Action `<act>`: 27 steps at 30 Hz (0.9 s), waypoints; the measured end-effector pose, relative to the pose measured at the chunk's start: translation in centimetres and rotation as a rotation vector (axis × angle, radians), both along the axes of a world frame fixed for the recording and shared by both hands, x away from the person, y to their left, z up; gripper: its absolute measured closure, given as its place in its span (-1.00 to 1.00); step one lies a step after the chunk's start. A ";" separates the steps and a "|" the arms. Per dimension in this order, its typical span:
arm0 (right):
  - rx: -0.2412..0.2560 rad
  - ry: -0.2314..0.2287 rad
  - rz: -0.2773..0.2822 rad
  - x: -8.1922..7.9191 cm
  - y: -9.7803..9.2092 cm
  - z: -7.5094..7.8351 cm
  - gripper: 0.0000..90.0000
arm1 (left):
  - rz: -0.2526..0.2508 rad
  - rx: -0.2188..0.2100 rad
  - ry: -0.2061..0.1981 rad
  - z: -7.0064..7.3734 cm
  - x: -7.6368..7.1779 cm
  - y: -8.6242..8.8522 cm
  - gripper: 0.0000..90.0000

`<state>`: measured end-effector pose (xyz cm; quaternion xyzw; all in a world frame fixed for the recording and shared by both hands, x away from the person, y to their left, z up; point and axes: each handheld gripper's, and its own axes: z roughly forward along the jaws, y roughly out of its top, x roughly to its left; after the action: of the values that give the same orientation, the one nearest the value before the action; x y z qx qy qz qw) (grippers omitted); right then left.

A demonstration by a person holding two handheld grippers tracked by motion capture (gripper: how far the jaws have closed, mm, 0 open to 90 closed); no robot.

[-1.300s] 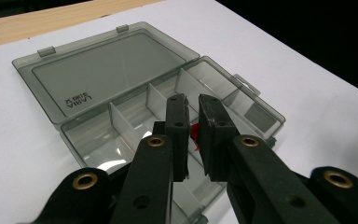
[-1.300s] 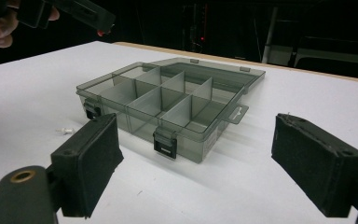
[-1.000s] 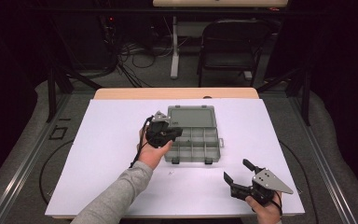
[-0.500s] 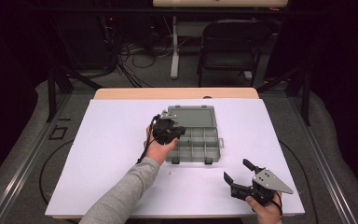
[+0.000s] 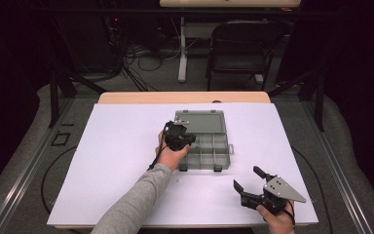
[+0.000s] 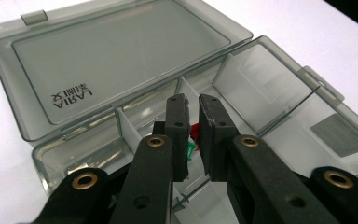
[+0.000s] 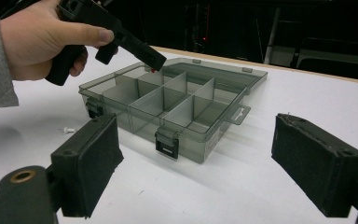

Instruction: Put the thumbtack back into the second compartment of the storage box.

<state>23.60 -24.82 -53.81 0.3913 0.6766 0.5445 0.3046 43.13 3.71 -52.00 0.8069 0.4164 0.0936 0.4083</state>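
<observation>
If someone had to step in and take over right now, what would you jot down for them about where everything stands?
Left gripper: over the open organizer box, jaws nearly closed on a small red and green piece, above a back-row compartment.
Right gripper: open, holding nothing, resting on the white table near the front right corner.
Box lid lies folded back.
A small white piece lies on the table beside the box.
Left to do: probably release the piece into its compartment.
</observation>
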 end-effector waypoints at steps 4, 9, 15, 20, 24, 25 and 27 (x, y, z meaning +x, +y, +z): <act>-0.002 0.000 0.000 0.0 0.0 0.0 -0.68 | 0.003 0.004 0.017 -0.3 0.2 -0.3 0.83; -0.001 0.001 0.001 0.0 0.0 0.0 -0.68 | -0.004 0.019 0.034 -0.5 0.3 -0.4 0.83; 0.000 0.001 0.003 0.0 0.0 0.0 -0.68 | -0.006 0.033 0.048 -0.8 0.4 -0.5 0.83; 0.001 0.003 0.003 0.0 0.0 0.0 -0.68 | -0.008 0.040 0.049 -0.8 0.4 -0.5 0.79; 0.002 0.002 0.004 0.1 0.0 0.0 -0.68 | -0.009 0.043 0.061 -0.9 0.4 -0.5 0.67; 0.002 0.002 0.004 0.1 0.0 0.0 -0.68 | -0.011 0.038 0.066 -0.8 0.4 -0.5 0.62; 0.003 0.002 0.003 0.1 0.0 0.0 -0.68 | -0.012 0.036 0.061 -0.6 0.3 -0.5 0.49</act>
<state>23.66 -24.84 -53.83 0.3912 0.6767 0.5455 0.3024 43.38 3.22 -52.57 0.8192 0.4219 0.0741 0.3813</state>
